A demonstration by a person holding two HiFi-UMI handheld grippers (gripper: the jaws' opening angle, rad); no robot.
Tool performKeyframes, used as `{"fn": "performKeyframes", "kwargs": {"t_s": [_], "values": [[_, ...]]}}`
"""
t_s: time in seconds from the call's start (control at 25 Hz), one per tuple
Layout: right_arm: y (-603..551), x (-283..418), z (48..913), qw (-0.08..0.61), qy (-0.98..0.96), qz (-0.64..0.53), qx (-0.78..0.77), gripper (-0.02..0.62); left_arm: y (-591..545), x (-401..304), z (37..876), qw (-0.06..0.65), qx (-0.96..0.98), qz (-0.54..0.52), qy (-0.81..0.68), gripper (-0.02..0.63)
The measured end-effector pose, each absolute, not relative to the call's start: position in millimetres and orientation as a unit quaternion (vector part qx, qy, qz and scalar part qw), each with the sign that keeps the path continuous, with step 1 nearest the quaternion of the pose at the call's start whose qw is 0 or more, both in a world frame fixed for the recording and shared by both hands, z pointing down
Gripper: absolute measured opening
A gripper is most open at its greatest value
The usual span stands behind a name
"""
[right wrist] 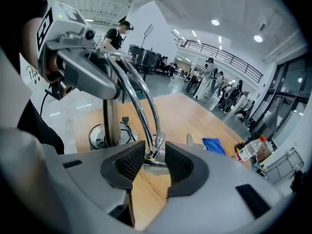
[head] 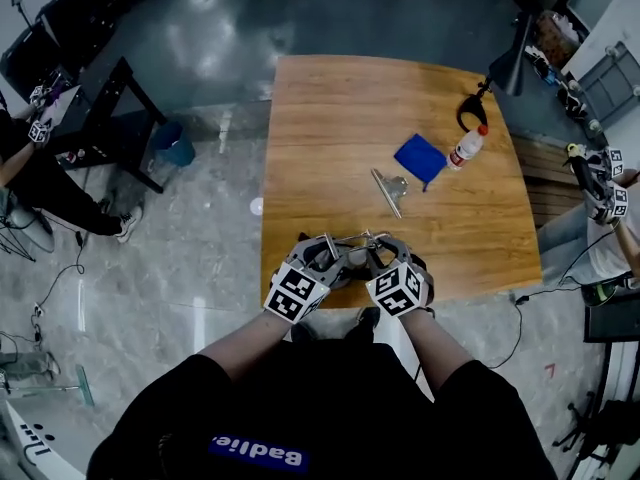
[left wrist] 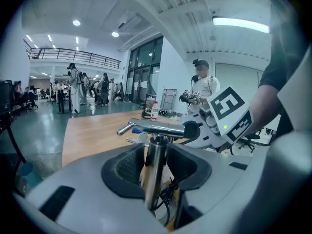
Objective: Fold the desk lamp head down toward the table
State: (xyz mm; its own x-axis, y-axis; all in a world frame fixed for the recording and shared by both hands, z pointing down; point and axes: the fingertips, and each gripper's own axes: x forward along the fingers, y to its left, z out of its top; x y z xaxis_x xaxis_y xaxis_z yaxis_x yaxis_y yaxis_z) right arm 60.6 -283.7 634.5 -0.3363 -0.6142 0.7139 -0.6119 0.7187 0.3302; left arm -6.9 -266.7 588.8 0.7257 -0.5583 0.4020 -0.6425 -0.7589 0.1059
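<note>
From the head view, the lamp (head: 352,240) stands at the near edge of the wooden worktop (head: 340,118), right in front of the person, with the left tool (head: 322,256) and the right tool (head: 378,256) meeting on it side by side. Further back on the worktop lie a blue cloth (head: 420,158) and, just beside it, a bottle (head: 466,148) on its side. In the left gripper view, the lamp's upright pole (left wrist: 155,174) runs between this tool's dark pads (left wrist: 127,165), which pinch it; a chrome bar (left wrist: 156,128) crosses the top of the pole, and the right tool reaches in at the bar's right end. In the right gripper view, this tool's jaws stand spread, and the lamp's head (right wrist: 155,165) sits low between them, close above the wood, without the pads pressing on it. Two thin curved arms (right wrist: 142,104) come down from the top of the pole to the head. The round base (right wrist: 96,136) rests on the worktop to the left of the jaws, and the left tool grips the pole higher up.
</note>
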Motion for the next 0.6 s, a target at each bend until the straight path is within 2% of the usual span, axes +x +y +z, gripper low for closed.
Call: {"fn": "performKeyframes", "kwargs": {"t_s": [0.08,0.24,0.36,0.6], "values": [[-281,64,623,0.434,-0.815,-0.014,0.384,0.155,-263,-6,586,0.114,0.926,0.171,-0.317,0.133],[-269,66,598,0.437,-0.806,-0.048,0.396,0.161,-261,-16,575,0.108,0.929,0.152,-0.319,0.135],[-244,63,584,0.428,-0.81,-0.058,0.396,0.161,-249,-27,573,0.128,0.919,0.144,-0.343,0.135],[-181,76,566,0.386,-0.839,-0.065,0.377,0.161,-190,-25,570,0.142,0.902,0.149,-0.379,0.135]]}}
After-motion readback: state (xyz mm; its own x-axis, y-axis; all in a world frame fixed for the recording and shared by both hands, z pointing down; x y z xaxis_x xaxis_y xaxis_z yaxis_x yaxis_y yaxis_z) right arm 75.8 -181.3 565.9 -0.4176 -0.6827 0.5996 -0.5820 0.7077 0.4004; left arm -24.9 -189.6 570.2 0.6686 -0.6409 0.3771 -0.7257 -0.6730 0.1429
